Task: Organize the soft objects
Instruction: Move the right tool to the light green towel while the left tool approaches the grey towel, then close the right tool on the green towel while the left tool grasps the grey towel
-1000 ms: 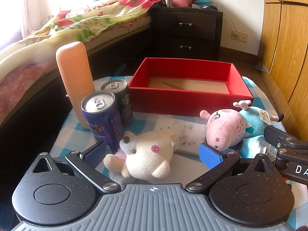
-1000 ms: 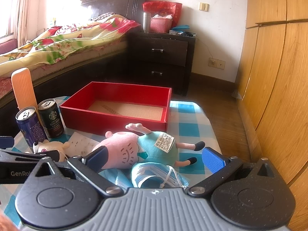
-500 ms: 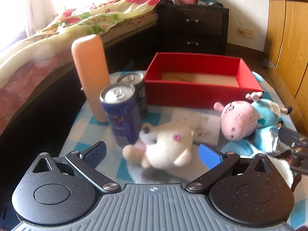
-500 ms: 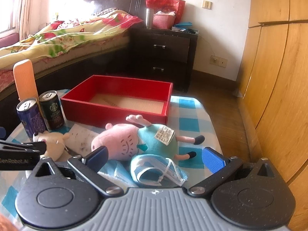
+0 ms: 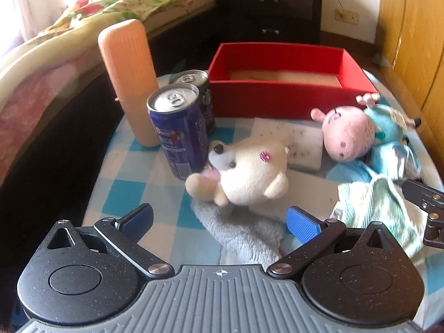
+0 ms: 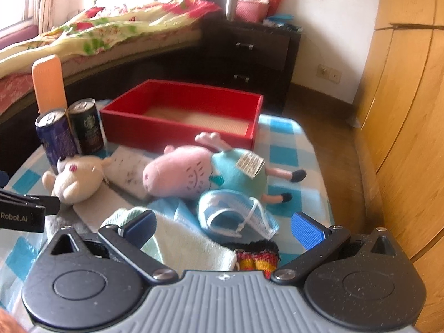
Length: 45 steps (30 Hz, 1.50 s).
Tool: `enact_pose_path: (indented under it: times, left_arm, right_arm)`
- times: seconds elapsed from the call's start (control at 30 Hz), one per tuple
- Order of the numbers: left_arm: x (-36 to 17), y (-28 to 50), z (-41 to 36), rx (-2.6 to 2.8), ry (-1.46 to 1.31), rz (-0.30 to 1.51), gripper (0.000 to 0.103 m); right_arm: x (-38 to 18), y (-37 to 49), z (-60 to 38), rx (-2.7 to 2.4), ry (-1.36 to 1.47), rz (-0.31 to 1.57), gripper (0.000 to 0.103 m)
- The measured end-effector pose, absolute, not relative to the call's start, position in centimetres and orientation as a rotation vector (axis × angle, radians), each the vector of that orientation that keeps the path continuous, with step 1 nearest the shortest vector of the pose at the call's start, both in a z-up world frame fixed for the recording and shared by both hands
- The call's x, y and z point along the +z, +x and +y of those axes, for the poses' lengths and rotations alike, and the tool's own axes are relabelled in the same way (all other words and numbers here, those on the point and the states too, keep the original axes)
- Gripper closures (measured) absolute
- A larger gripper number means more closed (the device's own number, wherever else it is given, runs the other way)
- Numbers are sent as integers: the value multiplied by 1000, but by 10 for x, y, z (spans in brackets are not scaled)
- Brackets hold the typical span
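A cream plush bear (image 5: 249, 173) lies on the checked table, ahead of my open, empty left gripper (image 5: 219, 222); it also shows in the right wrist view (image 6: 77, 179). A grey fuzzy cloth (image 5: 244, 236) lies under the bear, between the left fingers. A pink pig plush in a teal dress (image 6: 205, 173) lies in front of the empty red box (image 6: 180, 119). A blue face mask (image 6: 238, 216), a pale green towel (image 6: 180, 244) and a striped knit piece (image 6: 256, 258) lie between the fingers of my open, empty right gripper (image 6: 223, 226).
A purple can (image 5: 177, 127), a dark can (image 5: 199, 94) and a tall orange ribbed case (image 5: 129, 80) stand at the table's left. A white speckled sponge (image 5: 294, 144) lies by the bear. A bed is at the left, a dark nightstand behind, wooden wardrobes at the right.
Both grippers have risen and pulled back, so more of the table shows below them. The towel, grey cloth and knit piece have come into view. Both grippers stay open.
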State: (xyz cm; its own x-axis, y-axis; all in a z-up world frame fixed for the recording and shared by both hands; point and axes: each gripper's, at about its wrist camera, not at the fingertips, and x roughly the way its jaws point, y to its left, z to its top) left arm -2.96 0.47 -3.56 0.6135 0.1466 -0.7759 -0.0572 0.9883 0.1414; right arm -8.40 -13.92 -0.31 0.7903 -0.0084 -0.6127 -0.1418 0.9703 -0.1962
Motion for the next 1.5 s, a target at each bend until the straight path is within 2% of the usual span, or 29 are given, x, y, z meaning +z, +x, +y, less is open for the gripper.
enact_pose_path:
  times: [0.3,0.67,0.9,1.13,1.17,1.23,1.3,1.37,1.43,1.5]
  left_arm:
    - [-43,-32,3,106,116,1018,5]
    - [-46,-27,1,80,126,1070,5]
    - [-46,-15,-2,31,111,1120,5]
    - [-65,0,-7,37,122,1179,5]
    - [-69,2,-6,41,121,1190,5]
    - [-74,6,-3,48,106,1212,5]
    - [-77,8,-1,50,81,1225,6]
    - [-77,10,-2,56,76,1225,6]
    - [-79,13,-5,62,96,1222,6]
    - [-82,15,-9,52,110,1234,8]
  right_arm:
    - [-8,-83,-136,120,-267,824,18]
    - [-12,-80,-123,159,-340,873,18]
    - [-20,-70,-122,176,-355,980,18]
    - [-17,-66,-107,217,-418,955,19]
    - [-18,-64,-105,231,-417,964,20]
    - [-21,-61,-102,253,-415,983,30]
    - [-25,-58,-103,274,-392,1015,52]
    - [-28,-54,-106,289,-358,1053,62]
    - [-30,-53,-108,293,-344,1068,65]
    - [-30,-52,-109,308,-324,1085,73]
